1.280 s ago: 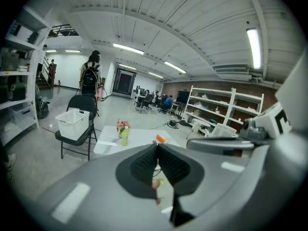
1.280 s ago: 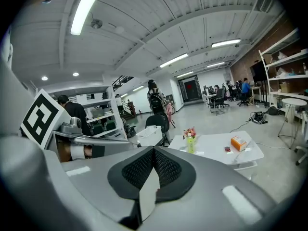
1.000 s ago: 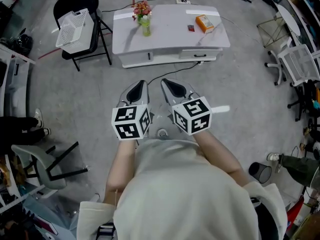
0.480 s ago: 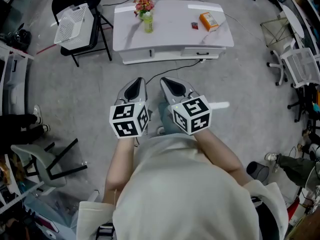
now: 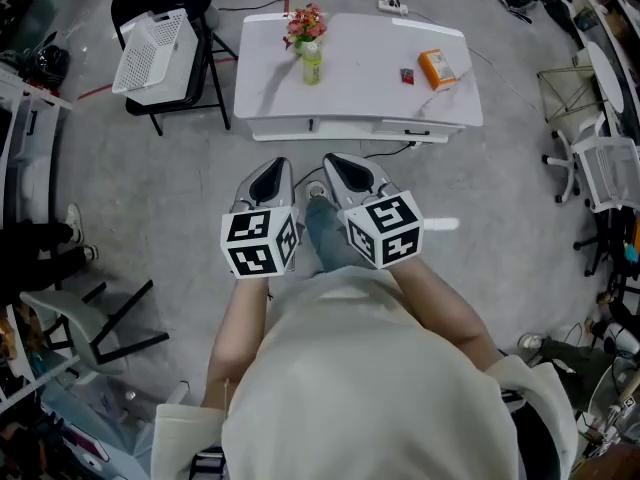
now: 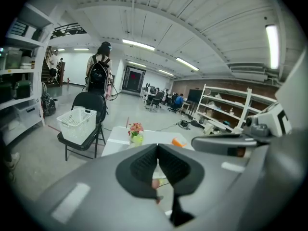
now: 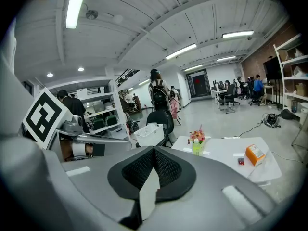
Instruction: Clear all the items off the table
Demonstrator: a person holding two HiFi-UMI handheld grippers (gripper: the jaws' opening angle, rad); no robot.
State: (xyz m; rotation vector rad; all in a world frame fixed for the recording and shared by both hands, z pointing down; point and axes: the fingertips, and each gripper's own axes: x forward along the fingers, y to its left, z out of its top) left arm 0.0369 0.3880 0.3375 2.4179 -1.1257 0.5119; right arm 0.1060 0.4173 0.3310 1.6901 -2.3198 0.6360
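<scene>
Nothing was cleared yet: the flower bottle (image 5: 309,53) stood near the worktop's (image 5: 360,63) far-left corner, with the orange box (image 5: 437,68) by its right edge. The left tool (image 5: 274,168) and right tool (image 5: 342,165) were closed and empty, short of the worktop.

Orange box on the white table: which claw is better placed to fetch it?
Right, probably. The orange box lies at the right end of the white table, nearer the right claw; the left claw lines up with the flower bottle. Both are shut.
</scene>
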